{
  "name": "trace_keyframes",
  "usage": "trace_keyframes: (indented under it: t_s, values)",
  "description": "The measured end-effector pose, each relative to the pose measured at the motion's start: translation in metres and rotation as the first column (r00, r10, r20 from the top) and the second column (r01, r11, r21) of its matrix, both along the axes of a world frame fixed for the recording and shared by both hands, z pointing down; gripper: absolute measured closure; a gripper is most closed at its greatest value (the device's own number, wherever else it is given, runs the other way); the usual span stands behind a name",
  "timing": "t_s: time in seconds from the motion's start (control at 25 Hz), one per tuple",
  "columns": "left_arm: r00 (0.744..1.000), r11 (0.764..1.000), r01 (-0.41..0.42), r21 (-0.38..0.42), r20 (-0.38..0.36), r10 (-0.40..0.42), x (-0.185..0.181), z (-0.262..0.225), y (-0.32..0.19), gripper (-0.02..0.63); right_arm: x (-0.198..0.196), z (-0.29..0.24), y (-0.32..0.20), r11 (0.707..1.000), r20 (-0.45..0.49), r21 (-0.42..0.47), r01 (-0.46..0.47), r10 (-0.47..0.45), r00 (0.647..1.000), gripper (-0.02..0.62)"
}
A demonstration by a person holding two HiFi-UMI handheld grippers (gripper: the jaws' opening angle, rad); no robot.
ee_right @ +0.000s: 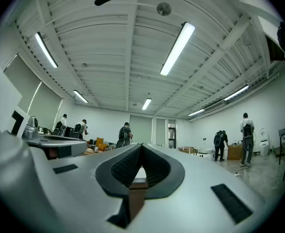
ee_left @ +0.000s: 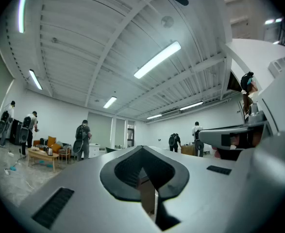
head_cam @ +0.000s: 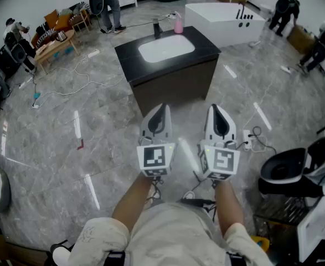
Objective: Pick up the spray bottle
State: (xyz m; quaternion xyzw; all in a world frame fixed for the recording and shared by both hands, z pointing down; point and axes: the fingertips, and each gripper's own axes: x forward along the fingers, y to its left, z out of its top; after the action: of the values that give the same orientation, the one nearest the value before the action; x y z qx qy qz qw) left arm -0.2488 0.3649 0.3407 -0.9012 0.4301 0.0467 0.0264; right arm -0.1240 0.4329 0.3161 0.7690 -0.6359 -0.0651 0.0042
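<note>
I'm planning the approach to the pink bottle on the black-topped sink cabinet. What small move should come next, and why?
Probably step toward the black-topped sink cabinet: the pink bottle stands at its far edge, well beyond the left gripper and right gripper, both shut and empty.

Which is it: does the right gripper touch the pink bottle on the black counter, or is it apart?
Apart. The head view shows the right gripper held over the floor, well short of the pink bottle on the black counter.
</note>
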Motion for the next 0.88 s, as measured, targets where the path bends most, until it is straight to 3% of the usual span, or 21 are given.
trace_keyframes:
  t_s: [0.52,0.88]
  values:
    - [1.0,1.0,0.005,0.0,-0.007,-0.005,0.012,0.002,-0.001,0.603,0.011,0.008,-0.007,1.0,-0.005,-0.007,0.019,-0.019,1.0,0.592]
    - [1.0,1.0,0.001,0.007,0.007,-0.001,0.05,0.003,0.006,0.603,0.043,0.013,-0.004,0.999,0.032,0.015,0.045,-0.045,0.998,0.591]
